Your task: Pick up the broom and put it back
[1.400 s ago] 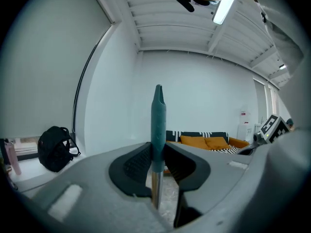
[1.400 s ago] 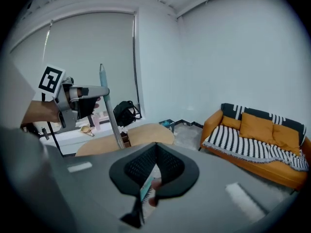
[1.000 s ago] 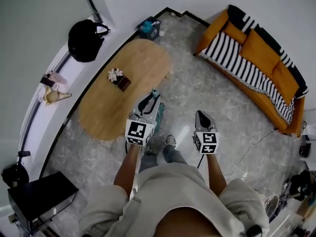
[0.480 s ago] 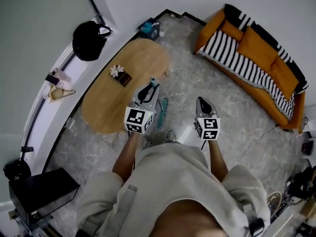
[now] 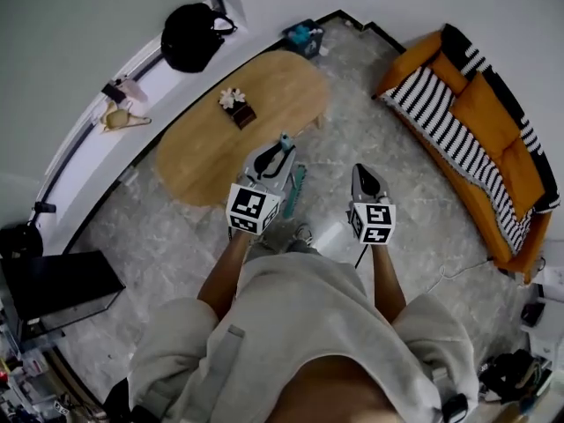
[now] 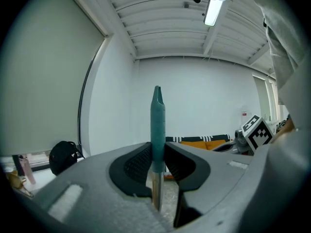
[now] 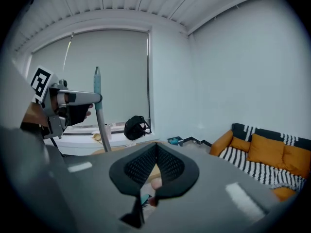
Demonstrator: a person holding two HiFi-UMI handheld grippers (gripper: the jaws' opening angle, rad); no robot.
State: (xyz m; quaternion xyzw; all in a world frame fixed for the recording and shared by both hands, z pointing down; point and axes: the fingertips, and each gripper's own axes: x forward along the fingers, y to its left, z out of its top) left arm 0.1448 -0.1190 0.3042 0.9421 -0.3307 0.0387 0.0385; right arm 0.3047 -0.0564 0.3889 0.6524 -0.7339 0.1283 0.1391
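The broom has a teal grip (image 6: pixel 157 115) over a metal shaft and stands upright. My left gripper (image 6: pixel 157 148) is shut on that grip, whose tip rises above the jaws. In the head view the left gripper (image 5: pixel 279 148) hangs over the floor beside the table, and the teal broom head (image 5: pixel 295 189) shows below it. My right gripper (image 5: pixel 362 171) is to its right, apart from the broom. In the right gripper view its jaws (image 7: pixel 156 148) meet with nothing between them, and the broom handle (image 7: pixel 100 115) stands at the left.
An oval wooden table (image 5: pixel 264 95) with a small flower piece stands just beyond the left gripper. An orange sofa (image 5: pixel 493 148) with a striped throw fills the right. A black bag (image 5: pixel 192 35) sits on the window ledge, and a black cabinet (image 5: pixel 48 285) stands at the lower left.
Both grippers have risen a little, the left one carrying the broom along beside the table. The head view has swung, so the table and sofa sit further right.
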